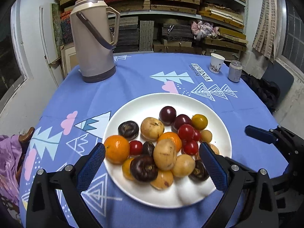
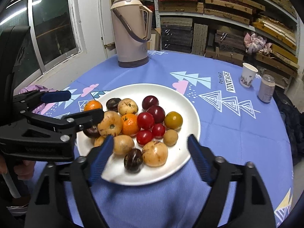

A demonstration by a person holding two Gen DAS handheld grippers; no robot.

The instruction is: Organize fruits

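Fruits point(image 1: 163, 144) heaped on white plate point(image 1: 190, 100), plate resting on blue-clothed tabletop point(image 1: 133, 76), near its front edge. Mixed pile: oranges, red tomatoes, dark plums, tan round fruits, all touching or overlapping. Left claw point(image 1: 152, 161) spread wide, empty, hovering over plate's near rim. Right claw point(image 2: 150, 152) also wide apart, nothing between pads, just above plate's near side. Likely step: picking one fruit to sort. Best done by choosing an outlying piece, such as dark plum point(image 2: 133, 160) at heap's edge, straddling it squarely, closing gently to avoid bruising or rolling neighbours. No long axis to speak of; mostly round, stem ends facing various ways.
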